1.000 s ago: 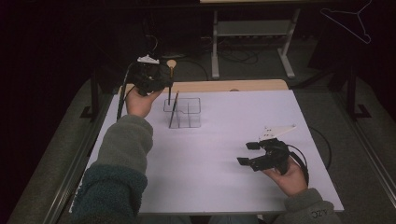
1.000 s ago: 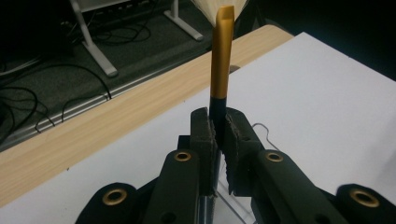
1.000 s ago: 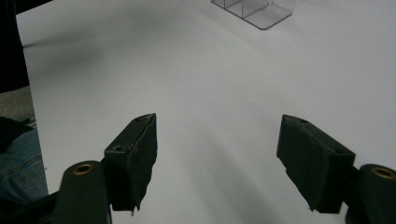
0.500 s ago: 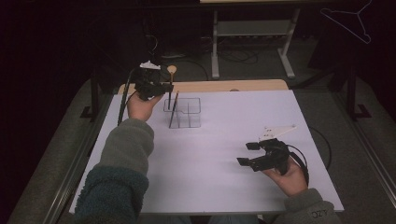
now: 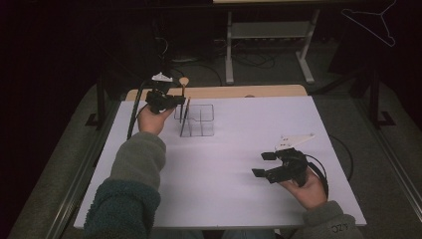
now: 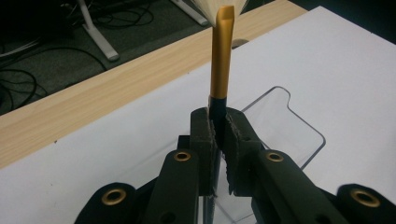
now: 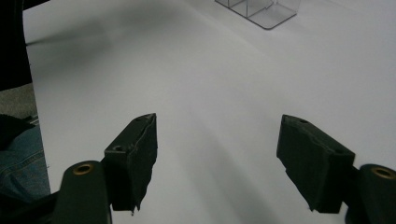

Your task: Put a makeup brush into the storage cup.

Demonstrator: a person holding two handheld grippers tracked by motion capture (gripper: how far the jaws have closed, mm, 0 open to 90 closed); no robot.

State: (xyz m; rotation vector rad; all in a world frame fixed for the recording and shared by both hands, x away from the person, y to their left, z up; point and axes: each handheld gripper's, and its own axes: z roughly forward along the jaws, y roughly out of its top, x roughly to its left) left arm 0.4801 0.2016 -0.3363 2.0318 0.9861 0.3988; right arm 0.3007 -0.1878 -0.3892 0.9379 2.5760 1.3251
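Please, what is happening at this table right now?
A person works with two hand-held grippers. The left hand-held gripper is shut on a makeup brush with a gold ferrule, holding it upright over the clear organizer. The right hand-held gripper is open above the white table, holding nothing.

A gold-ferruled makeup brush (image 6: 220,60) is clamped upright between the left gripper (image 6: 219,140) jaws above a clear acrylic organizer (image 6: 285,121).
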